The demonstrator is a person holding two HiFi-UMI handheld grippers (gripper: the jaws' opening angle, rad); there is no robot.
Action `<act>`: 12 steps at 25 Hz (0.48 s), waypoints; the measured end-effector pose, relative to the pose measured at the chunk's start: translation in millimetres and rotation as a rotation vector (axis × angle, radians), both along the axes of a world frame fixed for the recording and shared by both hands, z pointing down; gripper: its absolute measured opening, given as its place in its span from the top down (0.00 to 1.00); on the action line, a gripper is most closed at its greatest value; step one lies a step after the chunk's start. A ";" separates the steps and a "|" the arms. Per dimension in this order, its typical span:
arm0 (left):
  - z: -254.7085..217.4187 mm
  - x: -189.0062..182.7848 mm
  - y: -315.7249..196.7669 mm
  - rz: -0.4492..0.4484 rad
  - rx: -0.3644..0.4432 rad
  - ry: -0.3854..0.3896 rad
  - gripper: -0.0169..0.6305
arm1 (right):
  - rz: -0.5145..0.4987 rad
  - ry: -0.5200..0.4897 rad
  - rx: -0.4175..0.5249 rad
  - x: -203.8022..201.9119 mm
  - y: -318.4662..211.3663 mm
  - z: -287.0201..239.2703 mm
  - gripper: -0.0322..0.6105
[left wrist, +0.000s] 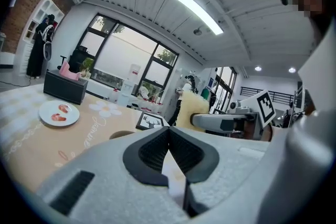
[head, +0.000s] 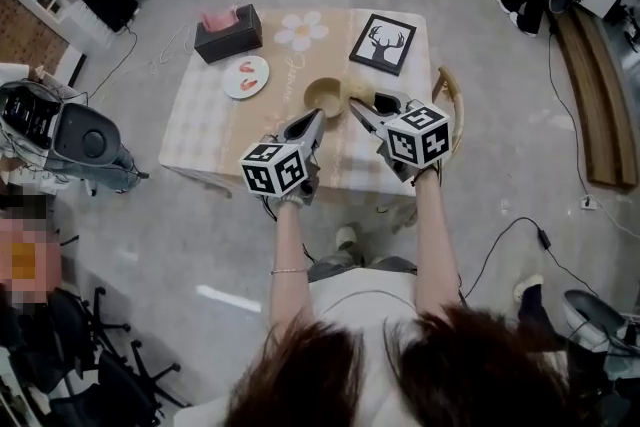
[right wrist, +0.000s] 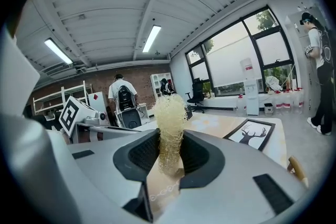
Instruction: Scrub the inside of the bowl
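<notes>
My left hand-held gripper (head: pixel 316 119) is pressed together on nothing, so the bowl (head: pixel 322 96), standing free on the desk (head: pixel 200 130) just ahead of both tips, has no brace. I judge that scrubbing could skid or tip it. My right hand-held gripper (right wrist: pixel 170 150) pinches the scrubber (right wrist: pixel 169 113) by its lower end, so under pressure the scrubber may fold or slip out.

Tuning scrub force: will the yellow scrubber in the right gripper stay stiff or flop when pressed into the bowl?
Probably springy, not rigid: the scrubber is an open fibre mesh, yet sticks out unsupported from the right gripper. Likely very light, being mostly air. It may squash against the bowl.
</notes>
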State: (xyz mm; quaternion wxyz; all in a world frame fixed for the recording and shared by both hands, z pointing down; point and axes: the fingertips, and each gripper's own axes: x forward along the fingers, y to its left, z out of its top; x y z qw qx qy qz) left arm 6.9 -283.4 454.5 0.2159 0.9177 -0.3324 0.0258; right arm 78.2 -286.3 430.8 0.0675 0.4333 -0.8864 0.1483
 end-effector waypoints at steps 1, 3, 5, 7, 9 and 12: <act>1.9 -0.4 -4.3 0.005 -0.001 -0.002 0.96 | 0.003 0.001 -0.005 -0.8 -4.2 2.1 0.80; 6.3 -1.7 -11.4 0.016 -0.010 -0.003 0.96 | 0.009 0.002 -0.014 -2.3 -11.1 5.2 0.80; 11.2 -3.8 -16.9 0.023 -0.023 0.002 0.96 | 0.015 0.008 -0.022 -3.9 -16.8 8.7 0.80; 16.6 -5.9 -22.1 0.029 -0.033 0.004 0.96 | 0.023 0.015 -0.032 -4.8 -23.3 14.2 0.80; 22.6 -9.2 -26.4 0.034 -0.044 0.001 0.96 | 0.031 0.024 -0.044 -6.5 -29.1 21.1 0.80; 26.8 -17.6 -31.8 0.041 -0.061 0.032 0.96 | 0.035 0.036 -0.055 -11.2 -36.7 28.5 0.80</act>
